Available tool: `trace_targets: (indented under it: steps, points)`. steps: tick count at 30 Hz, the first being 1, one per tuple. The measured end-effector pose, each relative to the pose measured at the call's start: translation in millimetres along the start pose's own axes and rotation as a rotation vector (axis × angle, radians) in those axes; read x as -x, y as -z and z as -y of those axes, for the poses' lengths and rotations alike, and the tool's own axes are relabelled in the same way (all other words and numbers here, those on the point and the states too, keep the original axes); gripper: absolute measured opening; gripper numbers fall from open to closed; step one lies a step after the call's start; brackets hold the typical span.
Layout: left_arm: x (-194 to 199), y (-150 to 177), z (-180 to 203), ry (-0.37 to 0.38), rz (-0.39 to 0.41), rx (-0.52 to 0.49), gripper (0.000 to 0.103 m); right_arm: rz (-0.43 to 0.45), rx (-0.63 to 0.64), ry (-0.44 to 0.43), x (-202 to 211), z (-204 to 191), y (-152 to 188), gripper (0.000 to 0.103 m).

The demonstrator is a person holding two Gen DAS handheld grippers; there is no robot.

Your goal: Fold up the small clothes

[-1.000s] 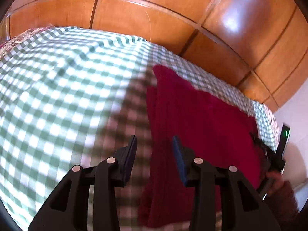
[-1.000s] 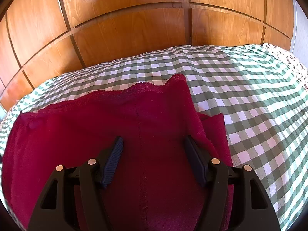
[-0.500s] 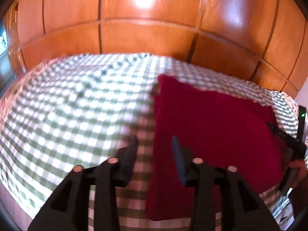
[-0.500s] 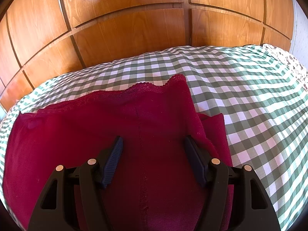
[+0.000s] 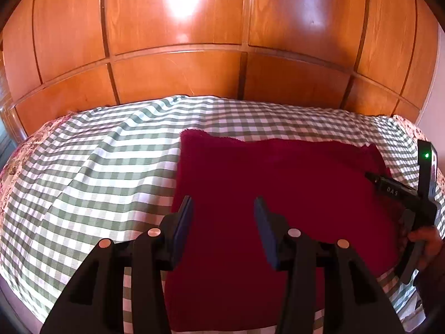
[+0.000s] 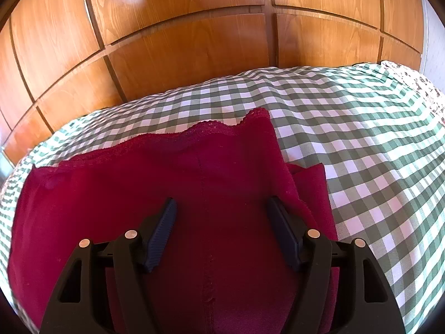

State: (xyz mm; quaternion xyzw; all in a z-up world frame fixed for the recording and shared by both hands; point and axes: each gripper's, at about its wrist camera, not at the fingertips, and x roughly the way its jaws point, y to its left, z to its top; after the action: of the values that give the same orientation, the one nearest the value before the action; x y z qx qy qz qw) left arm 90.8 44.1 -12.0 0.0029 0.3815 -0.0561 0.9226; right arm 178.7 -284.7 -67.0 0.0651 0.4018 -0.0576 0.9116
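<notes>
A dark red garment [image 5: 278,183] lies flat on a green-and-white checked bedcover [image 5: 97,167]. My left gripper [image 5: 222,208] is open and empty, above the garment's left part. In the right wrist view the garment [image 6: 167,172] has a lace-trimmed far edge, and a folded layer shows at its right side. My right gripper [image 6: 221,211] is open and empty, just above the garment's right part. The right gripper also shows in the left wrist view [image 5: 400,192] at the garment's right edge, held by a hand.
A wooden panelled headboard [image 5: 222,55] rises behind the bed. A floral fabric [image 5: 16,156] shows at the bed's left edge and at the far right [image 6: 428,91]. Bare checked cover lies left of the garment and to its right [image 6: 375,139].
My left gripper has swung right and levelled, from beside the garment's left edge to over the garment. The right gripper and the garment have not moved.
</notes>
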Motion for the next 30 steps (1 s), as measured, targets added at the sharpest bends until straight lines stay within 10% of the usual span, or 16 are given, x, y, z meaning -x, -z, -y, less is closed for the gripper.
trace_targets:
  steps: [16, 19, 30]
  points:
    - [-39, 11, 5, -0.021, -0.082, -0.01, 0.05, -0.064, 0.016, 0.149, -2, 15, -55, 0.067]
    - [-45, 15, 1, -0.032, -0.099, -0.003, 0.05, -0.106, 0.035, 0.139, -16, 15, -53, 0.015]
    - [-63, 25, -5, -0.026, -0.122, 0.011, 0.056, -0.158, -0.095, 0.129, -42, 49, -61, 0.007]
